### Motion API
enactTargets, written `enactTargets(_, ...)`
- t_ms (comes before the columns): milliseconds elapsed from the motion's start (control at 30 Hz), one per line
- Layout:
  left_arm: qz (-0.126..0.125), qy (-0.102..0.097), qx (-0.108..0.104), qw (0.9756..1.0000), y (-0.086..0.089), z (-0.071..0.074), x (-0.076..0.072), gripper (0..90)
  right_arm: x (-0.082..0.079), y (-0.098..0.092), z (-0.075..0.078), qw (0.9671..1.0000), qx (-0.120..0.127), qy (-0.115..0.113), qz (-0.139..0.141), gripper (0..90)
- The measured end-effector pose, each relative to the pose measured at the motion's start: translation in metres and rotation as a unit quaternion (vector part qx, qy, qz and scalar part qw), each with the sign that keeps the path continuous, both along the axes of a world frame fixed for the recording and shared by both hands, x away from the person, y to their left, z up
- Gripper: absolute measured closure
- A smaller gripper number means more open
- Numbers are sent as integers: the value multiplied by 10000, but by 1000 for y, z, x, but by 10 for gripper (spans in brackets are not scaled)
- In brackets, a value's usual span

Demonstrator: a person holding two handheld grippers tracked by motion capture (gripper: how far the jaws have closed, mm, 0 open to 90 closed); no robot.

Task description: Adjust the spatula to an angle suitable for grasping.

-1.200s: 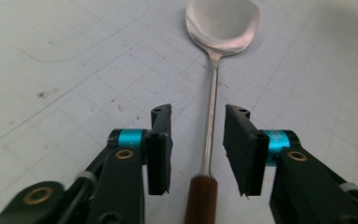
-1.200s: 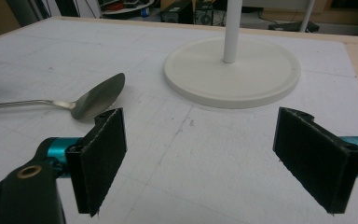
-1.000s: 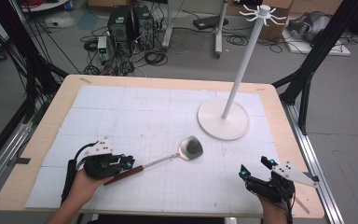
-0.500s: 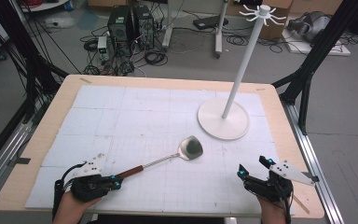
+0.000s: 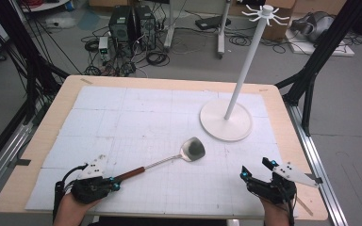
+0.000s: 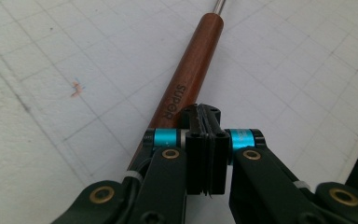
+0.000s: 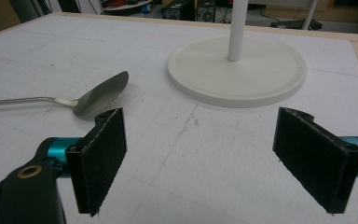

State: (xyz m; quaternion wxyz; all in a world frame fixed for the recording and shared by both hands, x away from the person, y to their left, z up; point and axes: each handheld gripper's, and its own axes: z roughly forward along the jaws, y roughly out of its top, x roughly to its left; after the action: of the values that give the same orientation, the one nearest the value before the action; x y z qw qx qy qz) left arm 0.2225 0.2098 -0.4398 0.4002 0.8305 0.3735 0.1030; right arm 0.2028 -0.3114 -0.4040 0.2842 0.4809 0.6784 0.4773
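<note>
While we count the scene, we get one spatula [image 5: 169, 160], one white hook stand [image 5: 238, 70], two grippers and one tabletop [image 5: 61, 99] covered by a white grid mat [image 5: 136, 117]. We see the spatula lying flat near the middle-front of the mat, metal blade toward the stand, brown wooden handle [image 5: 128, 174] pointing at the left gripper [image 5: 114, 184]. Left gripper sits at the front-left edge, jaws pressed together with nothing between them; in the left gripper view its jaws [image 6: 206, 122] hover over the end of the handle [image 6: 186, 79], contact we cannot tell. That view alone shows "SUPOR" printed on the handle and a small red mark on the mat. Right gripper [image 5: 256, 169] rests at the front-right, jaws spread wide and empty. The right gripper view shows its pads [image 7: 98, 158] apart over bare mat, with the spatula blade [image 7: 100, 94] ahead-left and the stand's round base [image 7: 237, 67] ahead, well apart from the blade. High view adds the stand's hook crown, plus computers and cables on the floor [image 5: 127, 33] beyond the tabletop. Nothing lies between gripper and spatula.
</note>
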Motion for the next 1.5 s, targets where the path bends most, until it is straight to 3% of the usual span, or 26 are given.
enactTargets(167,178,-30,139,9997,3,2,4,883,0,1,0,10000,15,32,-1,163)
enactTargets(400,672,18,319,9972,15,2,18,864,0,1,0,10000,6,16,15,163)
enactTargets(600,1082,63,127,9940,19,0,36,854,1,2,-1,10000,-14,32,23,163)
enactTargets(800,1476,24,11,9890,21,-1,52,848,1,2,-1,10000,1,51,22,163)
enactTargets(1000,1634,18,66,9865,19,-1,73,850,2,2,-1,10000,-4,59,29,163)
enactTargets(1233,1680,8,195,9856,14,2,96,849,3,3,-2,10000,-21,71,43,163)
enactTargets(1400,1817,65,-75,9833,12,1,106,851,3,2,-2,9999,5,103,35,165)
enactTargets(1500,1841,75,29,9829,9,2,112,852,3,2,-3,9999,0,112,37,165)
